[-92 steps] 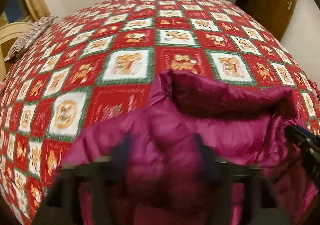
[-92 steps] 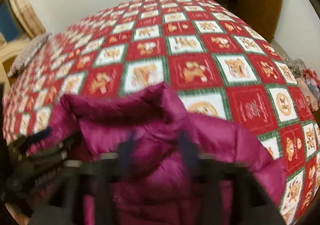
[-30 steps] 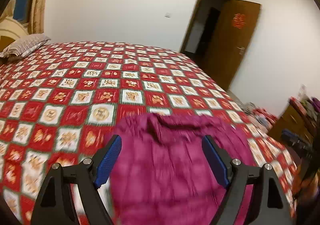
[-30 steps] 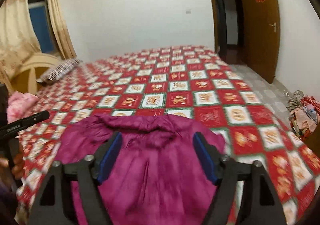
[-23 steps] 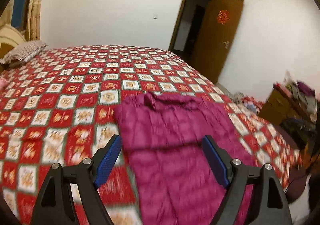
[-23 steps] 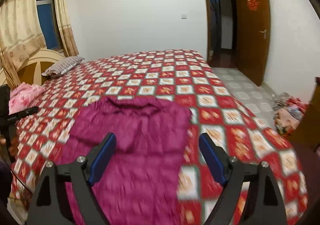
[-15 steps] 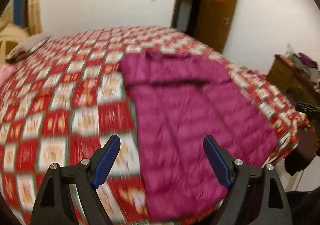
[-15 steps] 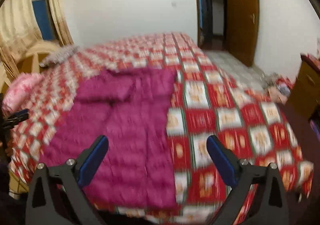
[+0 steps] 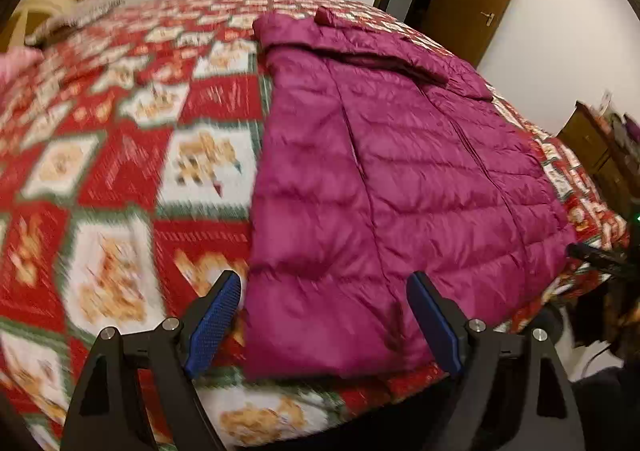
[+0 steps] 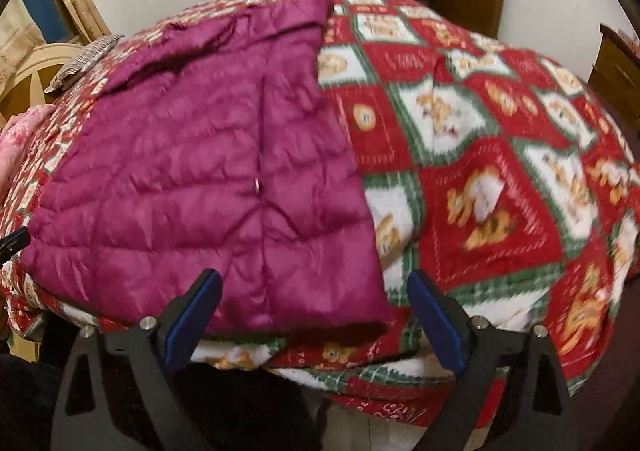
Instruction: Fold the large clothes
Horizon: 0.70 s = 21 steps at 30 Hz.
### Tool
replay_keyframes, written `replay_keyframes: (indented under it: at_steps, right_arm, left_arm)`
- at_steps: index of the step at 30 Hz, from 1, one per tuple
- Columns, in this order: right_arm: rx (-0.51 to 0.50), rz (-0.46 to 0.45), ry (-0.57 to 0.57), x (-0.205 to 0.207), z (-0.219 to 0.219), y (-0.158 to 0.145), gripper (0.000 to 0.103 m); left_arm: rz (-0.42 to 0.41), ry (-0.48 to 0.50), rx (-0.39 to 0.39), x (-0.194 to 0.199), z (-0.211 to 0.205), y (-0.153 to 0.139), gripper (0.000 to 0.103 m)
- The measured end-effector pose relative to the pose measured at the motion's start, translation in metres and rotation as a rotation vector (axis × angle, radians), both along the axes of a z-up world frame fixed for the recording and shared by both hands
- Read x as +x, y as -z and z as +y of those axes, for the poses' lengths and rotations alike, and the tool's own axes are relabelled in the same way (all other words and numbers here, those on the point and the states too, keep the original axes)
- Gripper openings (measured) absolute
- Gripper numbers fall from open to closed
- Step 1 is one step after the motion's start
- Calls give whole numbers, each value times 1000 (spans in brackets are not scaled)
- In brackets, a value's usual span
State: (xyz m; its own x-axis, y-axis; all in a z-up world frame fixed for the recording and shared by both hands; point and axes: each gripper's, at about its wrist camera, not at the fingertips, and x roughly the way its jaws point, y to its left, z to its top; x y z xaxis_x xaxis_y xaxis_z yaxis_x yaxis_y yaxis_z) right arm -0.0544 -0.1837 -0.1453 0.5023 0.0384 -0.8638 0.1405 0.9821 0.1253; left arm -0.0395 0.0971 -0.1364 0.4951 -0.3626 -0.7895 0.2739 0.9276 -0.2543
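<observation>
**Jacket flat on bed, both grippers released over hem corners**

Jacket spread lengthwise on quilt, collar end toward 12 o'clock, hem at 6 o'clock along the near bed edge. Upper part already doubled over the body — a fold line visible across the chest near 1 o'clock in the left wrist view. Presumably laid this way so the long hem edge sits within easy reach.

Left gripper: jaws wide, nothing pinched. Blue pads straddle the hem's left corner; left pad over quilt just beside the jacket edge, right pad above the fabric. No contact clearly visible. Right gripper's tip in sight at 3 o'clock, by the other corner.

Right gripper: released, jaws closing slightly, still wide. Jacket's right hem corner between them, not pressed. Left pad over fabric, right pad over quilt. Zip pull glinting near centre of the panel, at roughly 11 o'clock from the jaws.

Judgement: one gripper per hem corner — most likely set-up for lifting the hem and carrying it toward the collar, keeping the edge level. Straddling each corner probably meant to catch both layers in one pinch.

Risks: slick puffy shell may slip from the pads; hem lies at the bed edge, so a shallow bite could catch quilt instead.

Pillow and pink cloth at 10 o'clock, well apart from the work.
</observation>
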Motion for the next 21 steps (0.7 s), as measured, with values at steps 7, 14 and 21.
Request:
replay_keyframes:
  at_steps: [7,14,21]
  right_arm:
    - [30,23,11,-2,-7,14,95]
    - [56,13,14,-2,-8,13,95]
    - [81,20,0,3,-4,20,86]
  left_arm:
    - [-6,8,99,-5,-18,10,85]
    - [26,-21,166,-1,-25,14,86]
    - [50,-42,208,1,-31,15,86]
